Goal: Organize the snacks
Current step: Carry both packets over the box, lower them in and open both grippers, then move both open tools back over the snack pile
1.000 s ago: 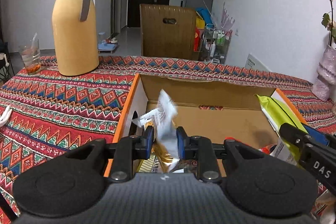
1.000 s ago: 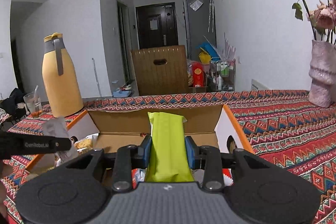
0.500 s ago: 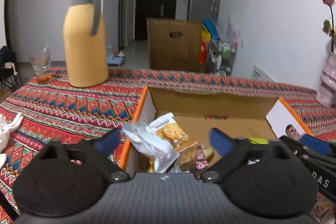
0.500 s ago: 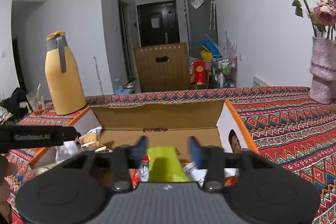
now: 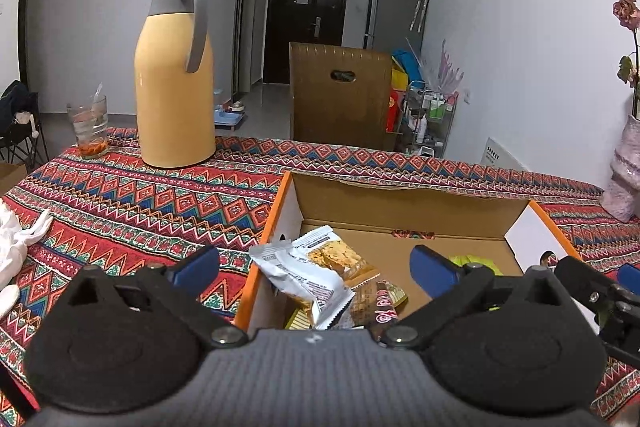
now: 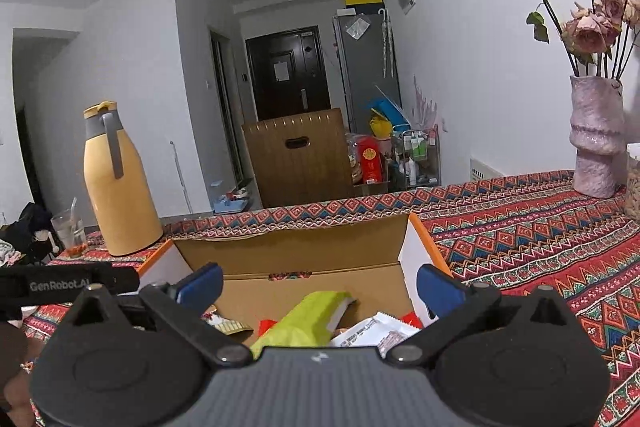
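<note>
Basically the main risk now: the white biscuit packet [image 5: 316,275] leans up on the left wall of the cardboard box [image 5: 400,205], partly over its orange rim, so it could tip out onto the patterned tablecloth [image 5: 132,203] if a finger [image 5: 194,267] clips it on the way out. Similar on the other side: the lime-green packet [image 6: 308,319] lies tilted on top of other wrappers, w/ a white wrapper [image 6: 372,335] beside it, so it may slide.

Left gripper [image 5: 314,265]: jaws wide apart, nothing clamped; biscuit packet sits between and just below the fingers, inside the box.

Right gripper [image 6: 318,283]: jaws opening, nothing pressed btwn them; green packet lies loose below, in the box, near its middle.
</note>
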`<state>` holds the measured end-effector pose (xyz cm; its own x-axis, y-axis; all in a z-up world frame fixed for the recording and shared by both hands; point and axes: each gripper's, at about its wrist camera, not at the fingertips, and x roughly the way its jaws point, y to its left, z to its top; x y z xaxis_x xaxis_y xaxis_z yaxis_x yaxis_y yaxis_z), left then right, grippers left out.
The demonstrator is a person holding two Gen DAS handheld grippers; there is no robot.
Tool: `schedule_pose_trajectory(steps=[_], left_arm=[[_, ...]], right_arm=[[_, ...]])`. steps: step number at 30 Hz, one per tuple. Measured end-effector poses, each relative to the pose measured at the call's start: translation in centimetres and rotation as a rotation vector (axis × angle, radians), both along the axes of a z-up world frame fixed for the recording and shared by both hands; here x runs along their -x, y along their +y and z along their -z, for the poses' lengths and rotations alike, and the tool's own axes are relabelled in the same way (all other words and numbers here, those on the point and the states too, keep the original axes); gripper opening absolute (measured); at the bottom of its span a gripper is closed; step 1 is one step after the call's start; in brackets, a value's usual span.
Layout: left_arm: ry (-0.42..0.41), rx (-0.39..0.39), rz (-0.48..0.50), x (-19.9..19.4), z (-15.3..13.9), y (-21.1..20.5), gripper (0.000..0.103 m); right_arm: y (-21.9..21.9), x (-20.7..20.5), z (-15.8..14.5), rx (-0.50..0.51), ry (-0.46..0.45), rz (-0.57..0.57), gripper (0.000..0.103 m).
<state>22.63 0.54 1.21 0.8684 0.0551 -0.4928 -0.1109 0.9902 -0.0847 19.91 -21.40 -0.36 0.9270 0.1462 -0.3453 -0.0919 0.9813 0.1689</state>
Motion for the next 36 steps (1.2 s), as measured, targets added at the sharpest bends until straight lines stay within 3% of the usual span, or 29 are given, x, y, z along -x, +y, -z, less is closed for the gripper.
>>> schedule_pose_trajectory(steps=[13,25,36], left_arm=[[-0.063,-0.028,0.017,3.0,-2.9,-1.0,0.103],[-0.079,-0.037,0.036,6.7,-4.9,-0.5,0.103],[-0.054,-0.052,0.056,11.4,-3.7,0.7,0.103]], right_arm=[[0.4,1.7,-2.3,0.023,-0.059,-0.016,0.103],[-0.1,5.7,-4.5,0.075,-0.106,-0.018,0.103],[-1.2,11.2,-3.0,0.123,-0.075,-0.019,0.103]])
